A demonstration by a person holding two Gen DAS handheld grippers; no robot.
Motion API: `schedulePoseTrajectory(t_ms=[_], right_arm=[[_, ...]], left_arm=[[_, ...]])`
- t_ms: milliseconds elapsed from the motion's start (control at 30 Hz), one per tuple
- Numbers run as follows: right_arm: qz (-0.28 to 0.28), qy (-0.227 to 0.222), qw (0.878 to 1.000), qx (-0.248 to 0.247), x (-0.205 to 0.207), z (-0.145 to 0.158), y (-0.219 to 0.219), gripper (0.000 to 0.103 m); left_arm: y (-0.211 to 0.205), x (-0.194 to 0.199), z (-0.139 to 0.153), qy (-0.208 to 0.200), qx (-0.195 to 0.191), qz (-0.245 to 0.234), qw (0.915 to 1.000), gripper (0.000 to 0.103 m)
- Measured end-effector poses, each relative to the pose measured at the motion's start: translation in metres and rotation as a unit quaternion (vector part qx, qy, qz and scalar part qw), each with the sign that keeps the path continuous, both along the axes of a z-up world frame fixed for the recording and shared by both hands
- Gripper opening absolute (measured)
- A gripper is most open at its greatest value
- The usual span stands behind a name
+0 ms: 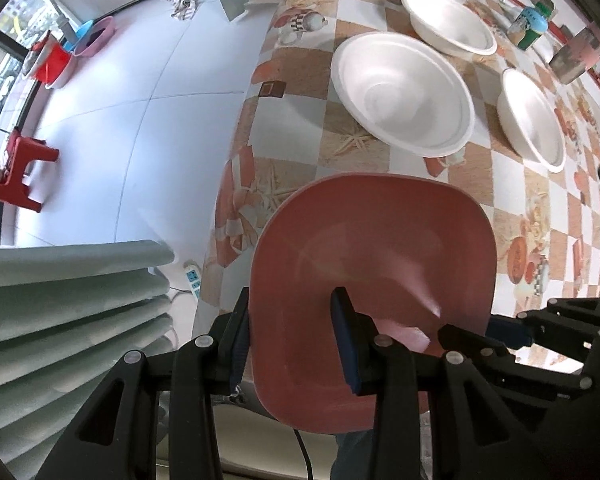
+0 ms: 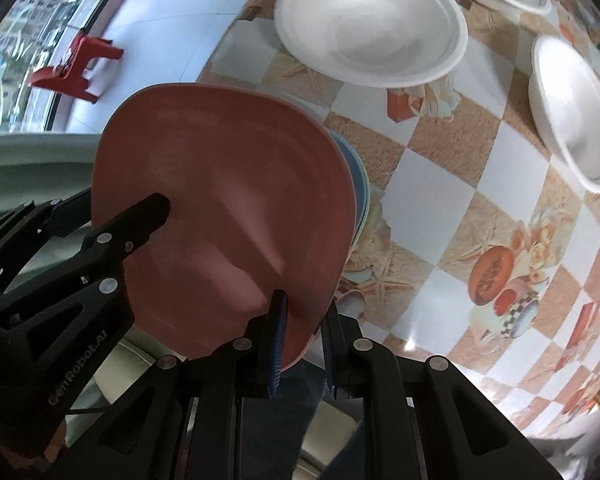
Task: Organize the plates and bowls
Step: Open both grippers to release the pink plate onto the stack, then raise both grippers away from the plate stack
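Both grippers have the pink square plate (image 1: pixel 372 280) between them. Left gripper (image 1: pixel 296 340) straddles its near edge, fingers spread, one blue pad (image 1: pixel 238 336) touching the rim; whether it truly clamps I cannot tell. Right gripper (image 2: pixel 300 344) pinches the rim at 6 o'clock in its own view. Plate hangs tilted over the checked tablecloth (image 1: pixel 520 216), with a blue plate (image 2: pixel 358 184) just behind and three white bowls (image 1: pixel 404 92) toward 1 o'clock. I judge it stiff, light and slick; the rim is the place to hold. Both tools point forward, converging.
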State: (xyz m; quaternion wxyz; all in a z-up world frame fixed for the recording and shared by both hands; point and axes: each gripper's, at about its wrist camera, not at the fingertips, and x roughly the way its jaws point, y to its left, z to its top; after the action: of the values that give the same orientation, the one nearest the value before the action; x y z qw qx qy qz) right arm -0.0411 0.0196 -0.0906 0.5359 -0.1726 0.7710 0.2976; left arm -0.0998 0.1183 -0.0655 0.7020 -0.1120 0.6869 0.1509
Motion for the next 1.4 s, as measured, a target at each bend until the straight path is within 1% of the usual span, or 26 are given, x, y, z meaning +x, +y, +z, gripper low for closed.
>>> schedulePoseTrajectory(t_ms=[167,267,367,433,467,500,533,567,700,733,767,800,833,933,967,1000,1033,1133,1233,1400], right_arm=[[-0.014,0.007,1.0,-0.009,0.002,-0.013,0.004,0.019],[-0.019,0.007,1.0,-0.013,0.0,-0.018,0.007,0.019],[-0.025,0.015,1.0,-0.005,-0.002,-0.019,0.008,0.019],[-0.027,0.018,0.999,0.001,-0.002,-0.019,0.007,0.019],[-0.026,0.018,0.999,0.001,-0.002,-0.019,0.007,0.025],[-0.027,0.017,0.999,0.001,-0.001,-0.018,0.007,0.032],[-0.028,0.014,1.0,0.001,0.0,-0.017,0.004,0.043],[-0.027,0.007,1.0,-0.002,0.001,-0.015,0.003,0.052],[-0.037,0.002,0.999,0.003,0.006,-0.011,-0.01,0.054],[-0.041,0.001,0.999,0.004,0.008,-0.01,-0.013,0.064],[-0.041,-0.002,0.999,0.001,0.009,-0.009,-0.016,0.078],[-0.04,-0.007,0.999,-0.002,0.009,-0.008,-0.02,0.084],[-0.041,-0.009,0.999,0.001,0.01,-0.006,-0.025,0.088],[-0.056,-0.013,0.998,0.002,0.013,-0.002,-0.044,0.088],[-0.063,-0.016,0.998,0.0,0.015,-0.001,-0.053,0.092],[-0.072,-0.019,0.997,-0.003,0.017,-0.001,-0.061,0.1],[-0.088,-0.021,0.996,-0.004,0.018,-0.001,-0.073,0.103],[-0.13,-0.018,0.991,-0.017,0.023,-0.002,-0.098,0.103],[-0.172,-0.019,0.984,-0.029,0.031,0.0,-0.12,0.103],[-0.215,-0.033,0.975,-0.034,0.037,0.007,-0.142,0.103]], left_arm=[[0.002,0.003,-0.011,0.007,0.0,-0.001,1.0,0.041],[0.004,0.004,-0.015,0.009,-0.001,0.003,1.0,0.046],[0.007,0.001,-0.015,0.008,-0.004,0.01,0.9999,0.058],[0.007,-0.001,-0.012,0.004,0.0,0.011,0.9999,0.07],[0.008,-0.002,-0.01,0.001,0.003,0.013,0.9999,0.072],[0.009,-0.003,-0.008,-0.002,0.003,0.016,0.9999,0.076],[0.009,-0.004,-0.006,-0.005,0.002,0.019,0.9998,0.078],[0.009,-0.004,-0.004,-0.007,0.001,0.02,0.9998,0.078],[0.006,-0.007,0.004,-0.019,-0.006,0.025,0.9995,0.079],[0.006,-0.008,0.006,-0.023,-0.011,0.027,0.9993,0.079],[0.004,-0.009,0.008,-0.026,-0.021,0.027,0.9991,0.08],[0.004,-0.01,0.009,-0.027,-0.028,0.027,0.9989,0.08],[0.002,-0.011,0.011,-0.029,-0.035,0.027,0.9986,0.08],[-0.008,-0.011,0.012,-0.032,-0.055,0.02,0.9978,0.08],[-0.014,-0.01,0.014,-0.032,-0.062,0.015,0.9975,0.08],[-0.02,-0.01,0.015,-0.033,-0.069,0.009,0.997,0.08],[-0.026,-0.008,0.016,-0.034,-0.077,0.003,0.9965,0.08],[-0.04,0.001,0.02,-0.036,-0.09,-0.025,0.995,0.08],[-0.052,0.015,0.03,-0.05,-0.081,-0.058,0.9938,0.08],[-0.071,0.031,0.037,-0.06,-0.084,-0.103,0.9893,0.081]])
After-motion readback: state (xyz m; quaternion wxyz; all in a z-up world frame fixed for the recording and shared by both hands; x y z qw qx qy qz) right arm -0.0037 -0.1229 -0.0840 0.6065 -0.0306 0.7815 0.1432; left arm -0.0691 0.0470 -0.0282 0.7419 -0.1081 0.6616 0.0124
